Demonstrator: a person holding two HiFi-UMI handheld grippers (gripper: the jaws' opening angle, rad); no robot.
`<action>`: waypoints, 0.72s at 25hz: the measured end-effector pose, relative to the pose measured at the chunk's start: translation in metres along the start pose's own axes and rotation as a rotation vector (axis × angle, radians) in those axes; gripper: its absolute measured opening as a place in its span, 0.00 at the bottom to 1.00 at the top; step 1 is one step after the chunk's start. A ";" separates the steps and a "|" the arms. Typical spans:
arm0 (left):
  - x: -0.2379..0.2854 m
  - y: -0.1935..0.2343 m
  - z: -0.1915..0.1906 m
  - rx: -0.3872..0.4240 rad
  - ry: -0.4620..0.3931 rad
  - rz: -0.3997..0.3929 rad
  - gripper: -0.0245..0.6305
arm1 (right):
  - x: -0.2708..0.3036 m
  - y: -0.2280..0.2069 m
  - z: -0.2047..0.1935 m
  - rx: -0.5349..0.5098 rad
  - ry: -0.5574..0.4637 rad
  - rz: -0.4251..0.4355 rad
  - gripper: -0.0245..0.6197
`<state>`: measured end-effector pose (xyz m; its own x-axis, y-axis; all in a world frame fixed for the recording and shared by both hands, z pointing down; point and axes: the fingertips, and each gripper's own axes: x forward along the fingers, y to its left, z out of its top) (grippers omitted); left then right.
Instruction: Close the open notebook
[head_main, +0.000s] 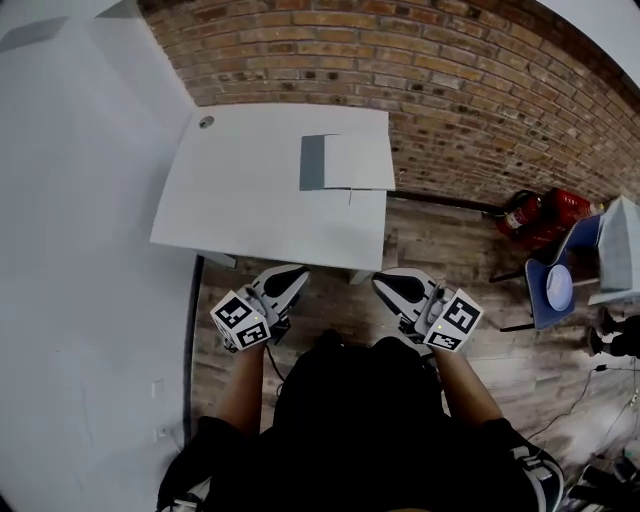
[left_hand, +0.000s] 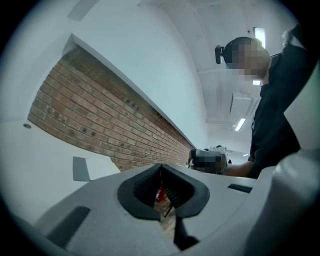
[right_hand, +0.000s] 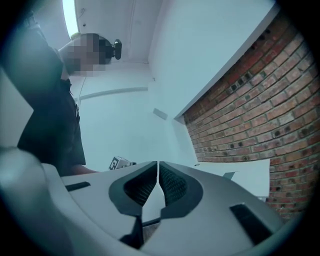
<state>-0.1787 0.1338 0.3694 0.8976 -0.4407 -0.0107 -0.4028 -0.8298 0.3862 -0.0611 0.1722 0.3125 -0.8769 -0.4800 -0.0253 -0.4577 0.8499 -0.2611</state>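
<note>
Head view shows a white table pushed up against a brick wall, with the notebook lying flat on its far right part, close to the wall-side edge. The notebook shows a grey strip on its left and a white sheet on its right (whether that is a cover or a page is too small to tell). Nothing touches it.

Both grippers hang short of the table's near edge, over the wooden floor, well apart from the notebook. The left gripper points toward the table's near left part and the right gripper toward its near right part, each with its marker cube at the rear, close to the person's dark-clothed body.

Left gripper view has the two ribbed dark pads meeting at their tips with nothing between them, so that gripper is closed and empty; the table and the notebook's grey strip sit off to the left in that view. Right gripper view shows the same: pads pressed together along a thin seam, closed on nothing, with the table at the right beneath the brick.

On the floor to the right of the table stand a red thing and a blue chair.
</note>
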 end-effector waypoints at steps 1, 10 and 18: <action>0.004 0.010 0.001 -0.002 0.009 -0.003 0.06 | 0.002 -0.010 0.001 0.006 -0.004 -0.021 0.05; 0.050 0.075 0.009 -0.034 0.040 0.022 0.06 | -0.013 -0.113 0.005 0.127 -0.034 -0.120 0.10; 0.101 0.124 0.015 -0.089 0.057 0.119 0.06 | -0.014 -0.237 0.001 0.297 -0.020 -0.118 0.20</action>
<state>-0.1412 -0.0187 0.4027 0.8544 -0.5115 0.0914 -0.4915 -0.7384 0.4617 0.0600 -0.0229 0.3742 -0.8158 -0.5783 0.0040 -0.4909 0.6890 -0.5332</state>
